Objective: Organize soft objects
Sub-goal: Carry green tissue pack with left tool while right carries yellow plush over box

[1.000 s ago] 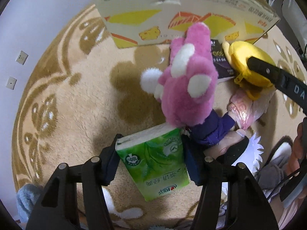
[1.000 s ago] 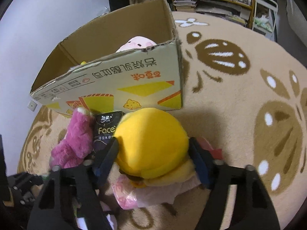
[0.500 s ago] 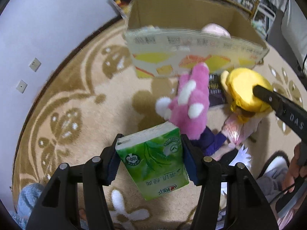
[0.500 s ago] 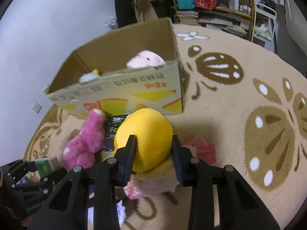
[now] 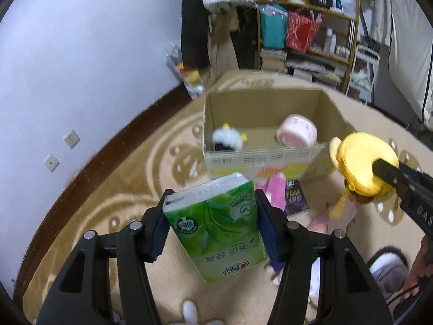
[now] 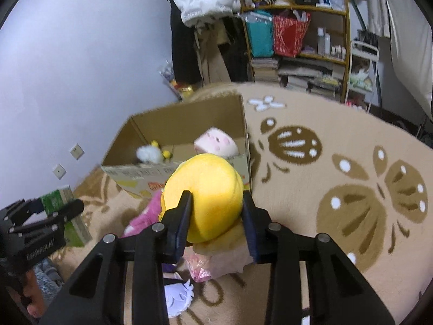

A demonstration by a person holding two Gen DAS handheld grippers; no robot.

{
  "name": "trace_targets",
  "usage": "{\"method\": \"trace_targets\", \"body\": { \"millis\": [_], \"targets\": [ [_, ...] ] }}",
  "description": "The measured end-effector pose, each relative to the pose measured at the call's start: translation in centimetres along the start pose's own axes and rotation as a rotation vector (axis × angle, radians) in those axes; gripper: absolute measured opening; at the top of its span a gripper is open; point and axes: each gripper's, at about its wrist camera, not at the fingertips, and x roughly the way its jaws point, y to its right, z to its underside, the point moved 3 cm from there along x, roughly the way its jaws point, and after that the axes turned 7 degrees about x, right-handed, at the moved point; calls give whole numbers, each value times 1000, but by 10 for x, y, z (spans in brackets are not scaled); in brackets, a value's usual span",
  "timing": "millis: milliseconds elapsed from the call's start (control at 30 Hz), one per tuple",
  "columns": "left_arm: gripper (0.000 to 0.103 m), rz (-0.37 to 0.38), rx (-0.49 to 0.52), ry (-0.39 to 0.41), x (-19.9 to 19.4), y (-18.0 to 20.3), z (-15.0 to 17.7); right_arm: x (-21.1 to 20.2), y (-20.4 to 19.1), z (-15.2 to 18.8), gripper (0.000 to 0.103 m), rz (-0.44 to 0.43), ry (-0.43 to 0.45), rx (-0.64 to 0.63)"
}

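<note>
Green tissue pack [image 5: 216, 227] sits clamped between the left gripper [image 5: 213, 224] jaws, glossy leaf print, a white "100%" badge and red-and-white logo on its wrapper, Chinese lettering I can't read clearly. Beyond those jaws, the open cardboard box [image 5: 259, 159] holds a white fluffy toy [image 5: 226, 140] and a pink round plush [image 5: 297, 134]. A pink plush [image 5: 276, 192] lies just ahead of the jaws on the rug [image 5: 140, 189]. Over right, the right gripper [image 6: 216, 211] squeezes a yellow plush [image 6: 208, 189], smooth and round, jaws narrow around it, box just beyond.
</note>
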Motion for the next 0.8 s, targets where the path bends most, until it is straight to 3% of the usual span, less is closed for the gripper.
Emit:
{"method": "trace_targets", "body": {
  "millis": [300,367,500,800],
  "targets": [
    [57,-19,-20,60,-9,-12,-28,-34,-13,-25,38,-49,158,-16],
    [57,-7,-20,93,-11,-12,-36,-37,-16,-30,38,-62,171,-24],
    [57,-72,30,181,-10,-11,-56,-33,-22,-41,38,-76,190,-42],
    [57,-61,15,196,15,-21,-96,-1,-28,-67,38,-97,191,-68]
  ]
}}
